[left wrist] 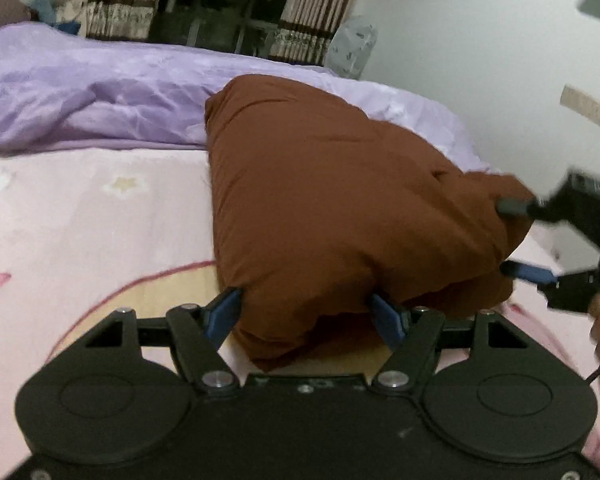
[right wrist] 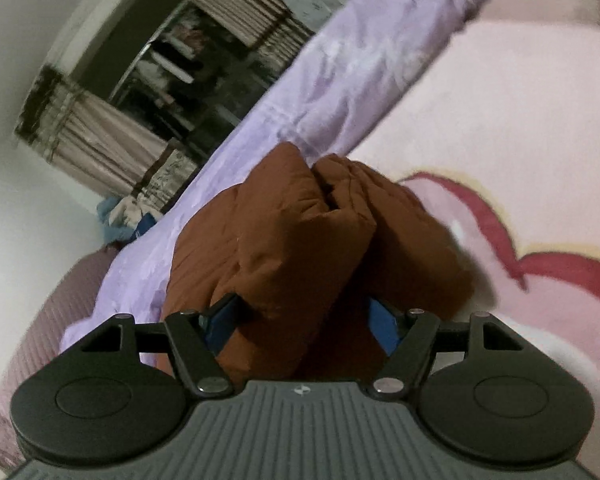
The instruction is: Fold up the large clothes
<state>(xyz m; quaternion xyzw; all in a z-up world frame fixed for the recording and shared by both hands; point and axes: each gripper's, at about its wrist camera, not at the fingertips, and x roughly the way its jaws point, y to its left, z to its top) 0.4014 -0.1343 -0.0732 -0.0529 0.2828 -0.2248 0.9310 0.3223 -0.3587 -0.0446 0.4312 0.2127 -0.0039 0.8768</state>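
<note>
One puffy rust-brown padded garment (left wrist: pixel 340 208) sits bundled into a thick, compact wad on the pink star-printed bed sheet (left wrist: pixel 80 220), just in front of the crumpled lilac quilt (left wrist: pixel 100 92). The folding looks about finished, with maybe only a tidy-up left. Two tongs are in play: the left gripper (left wrist: pixel 306 312) straddles the near edge, jaws apart, released; the right gripper (right wrist: pixel 300 316) likewise stands spread around the bundle's end, fabric between the jaws but not squeezed.

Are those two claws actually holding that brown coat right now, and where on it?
Hard to tell. Both the left gripper and right gripper straddle edges of the folded coat, jaws wide.
</note>
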